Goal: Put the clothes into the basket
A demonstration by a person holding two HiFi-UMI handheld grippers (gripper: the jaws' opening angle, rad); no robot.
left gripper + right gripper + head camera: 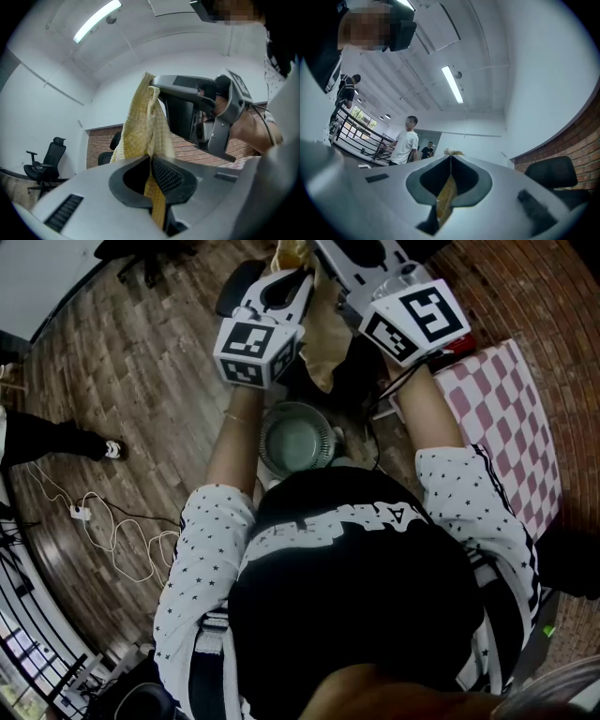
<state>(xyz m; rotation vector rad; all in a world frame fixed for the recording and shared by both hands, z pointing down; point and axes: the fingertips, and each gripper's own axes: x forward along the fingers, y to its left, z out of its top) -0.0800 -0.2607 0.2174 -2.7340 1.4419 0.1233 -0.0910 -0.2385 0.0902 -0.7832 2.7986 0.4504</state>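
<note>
Cloth (323,334): yellow, fine check weave – pinched by both grippers and held up in the air, hanging slack below them. Not in the basket.
Left gripper (298,279): jaws together, clamped on the cloth. In its own view (151,157) a yellow strip runs down through the closed pads and the rest of the cloth (145,126) bunches up beyond the tips.
Right gripper (328,254): jaws together, also clamped on the cloth. In its own view (450,157) a thin yellow fold (446,197) sits between the pads, with a small tuft poking out at the tips.
Gripper spacing: tips close together, both on the same bunch of cloth. The left gripper view shows the right gripper (157,86) just above and to the right, biting the top of the cloth.
Basket (328,432): round, grey-green, ribbed rim, on the floor between the person's forearms – lower than the cloth. Whether anything lies inside it, I cannot tell.
Marker cubes: left one (255,351) and right one (417,322) both face the head camera.
Table cover (511,418): pink and white check, right of the right arm.
Floor (141,362): wood planks, with a white cable (112,531) looped on it at left.
Background: office chair (47,161) by the white wall, and a bystander in a white shirt (407,140) near a railing.
</note>
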